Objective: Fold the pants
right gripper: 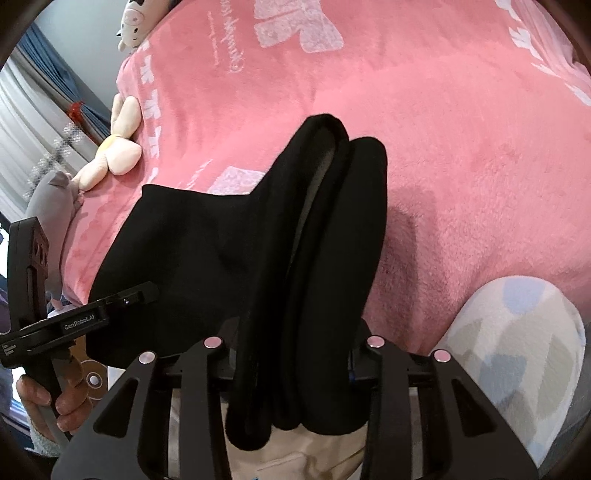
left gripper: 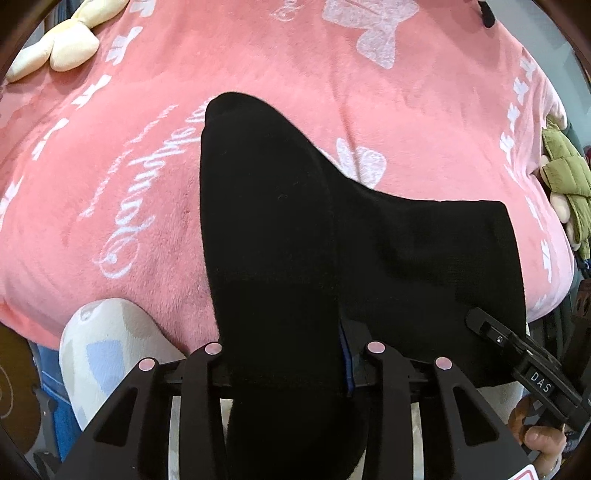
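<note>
The left gripper is clamping a thick fold of the black pants, its jaws closed on the cloth, and the right gripper is doing the same with its own bunched edge of the pants. The garment is hanging between the two tools over the near side of a pink blanket.

Only the left view is showing a green jacket at the blanket's right edge, with the right gripper's tip pressing into the cloth. Only the right view is showing curtains, a cow plush and the hand carrying the left gripper. Both are catching a cream plush.
</note>
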`<state>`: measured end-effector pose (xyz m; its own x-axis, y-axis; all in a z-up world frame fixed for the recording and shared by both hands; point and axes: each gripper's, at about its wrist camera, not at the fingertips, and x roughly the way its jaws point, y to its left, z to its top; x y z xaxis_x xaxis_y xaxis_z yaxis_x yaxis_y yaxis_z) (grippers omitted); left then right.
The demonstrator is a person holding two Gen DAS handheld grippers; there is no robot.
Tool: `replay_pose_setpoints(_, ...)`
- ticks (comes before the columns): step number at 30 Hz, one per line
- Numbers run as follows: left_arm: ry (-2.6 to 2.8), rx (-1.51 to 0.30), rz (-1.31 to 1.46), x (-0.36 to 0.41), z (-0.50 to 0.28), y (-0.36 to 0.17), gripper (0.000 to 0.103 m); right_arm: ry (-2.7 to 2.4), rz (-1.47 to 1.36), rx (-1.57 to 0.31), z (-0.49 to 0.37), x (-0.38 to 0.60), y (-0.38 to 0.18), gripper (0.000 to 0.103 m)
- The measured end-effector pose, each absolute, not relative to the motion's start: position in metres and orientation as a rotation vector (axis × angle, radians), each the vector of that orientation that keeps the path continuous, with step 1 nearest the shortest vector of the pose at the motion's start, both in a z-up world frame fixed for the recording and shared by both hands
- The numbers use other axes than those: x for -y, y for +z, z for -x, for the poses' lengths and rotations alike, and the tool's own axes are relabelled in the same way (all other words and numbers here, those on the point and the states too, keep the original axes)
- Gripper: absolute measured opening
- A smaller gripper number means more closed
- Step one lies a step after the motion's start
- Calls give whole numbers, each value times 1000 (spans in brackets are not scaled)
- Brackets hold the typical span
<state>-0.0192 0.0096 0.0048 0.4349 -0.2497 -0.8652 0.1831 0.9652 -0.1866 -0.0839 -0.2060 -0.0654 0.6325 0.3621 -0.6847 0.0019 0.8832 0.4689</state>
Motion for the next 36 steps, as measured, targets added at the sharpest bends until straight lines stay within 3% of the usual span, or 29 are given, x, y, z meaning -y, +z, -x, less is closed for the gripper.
replay_pose_setpoints(25,-273,-1089,48,-14,61,41,33,290,-441,-849,118,196,-36,35)
replay_pose_setpoints(36,-314,-1017,43,-18,72,88,33,307,-394,-764,126,199,14,35)
